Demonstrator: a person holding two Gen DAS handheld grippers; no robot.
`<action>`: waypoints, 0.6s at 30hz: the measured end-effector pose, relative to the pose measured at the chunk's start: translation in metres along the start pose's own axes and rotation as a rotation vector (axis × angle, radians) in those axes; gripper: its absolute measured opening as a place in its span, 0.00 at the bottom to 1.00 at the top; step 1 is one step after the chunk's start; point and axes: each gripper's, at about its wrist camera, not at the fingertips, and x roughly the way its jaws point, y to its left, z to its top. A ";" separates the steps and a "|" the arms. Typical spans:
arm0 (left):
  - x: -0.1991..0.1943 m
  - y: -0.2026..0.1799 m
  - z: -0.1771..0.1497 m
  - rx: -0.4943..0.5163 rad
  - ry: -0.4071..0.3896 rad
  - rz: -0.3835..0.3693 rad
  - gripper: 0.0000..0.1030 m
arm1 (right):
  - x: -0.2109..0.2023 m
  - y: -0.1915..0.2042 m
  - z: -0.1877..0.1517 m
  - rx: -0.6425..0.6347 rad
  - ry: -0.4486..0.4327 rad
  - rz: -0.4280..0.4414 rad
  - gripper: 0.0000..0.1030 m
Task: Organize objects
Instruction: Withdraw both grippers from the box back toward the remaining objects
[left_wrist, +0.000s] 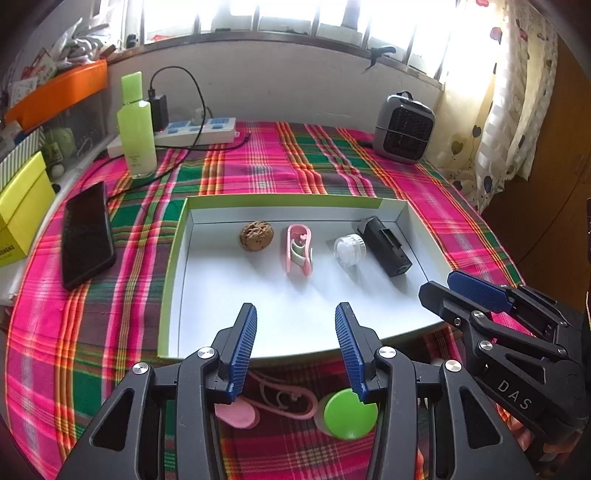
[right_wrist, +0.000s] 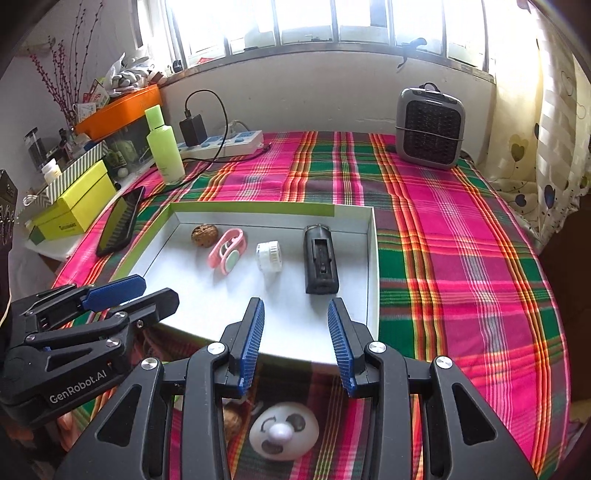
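Presently, the left wrist view shows the left claw (left_wrist: 295, 325) hanging over the near edge of a shallow white tray (left_wrist: 173, 266) on the plaid-covered tabletop (left_wrist: 258, 173). Its jaws stand apart with nothing between them. Four items lie in a row along the far part of the tray: a walnut (left_wrist: 256, 236), a pink clip (left_wrist: 298, 254), a small clear jar (left_wrist: 349, 251) and a black device (left_wrist: 386, 246), each apart from its neighbour. On the cloth below the claw, outside the tray, lie a green round lid (left_wrist: 349, 415) and a pink strap piece (left_wrist: 258, 404). The right claw (left_wrist: 458, 291) shows at the right edge; this view does not settle its state.

The right wrist view shows the right claw (right_wrist: 295, 328) over the tray's near rim (right_wrist: 373, 266), jaws apart and empty. The same four items sit in the tray. Outside it, under this claw, rest a white egg-shaped toy with a drawn face (right_wrist: 282, 435) and a second walnut (right_wrist: 232, 421), largely hidden by the claw body. The left claw (right_wrist: 136, 291) shows at the left edge.

Assessment: the task is partly done. Four items are placed; at least four remain on the cloth and neither claw holds one. A phone (right_wrist: 120, 225), a green bottle (right_wrist: 164, 147) and a heater (right_wrist: 428, 125) stand farther off; whether they belong to the task cannot be told.
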 end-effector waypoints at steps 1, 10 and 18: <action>-0.003 0.001 -0.002 -0.004 -0.006 0.001 0.42 | -0.003 0.000 -0.002 0.000 -0.003 0.001 0.36; -0.024 0.019 -0.028 -0.044 -0.039 0.017 0.42 | -0.023 -0.005 -0.024 0.008 -0.020 -0.010 0.36; -0.040 0.033 -0.047 -0.050 -0.060 0.017 0.45 | -0.031 -0.004 -0.042 0.007 -0.019 0.000 0.36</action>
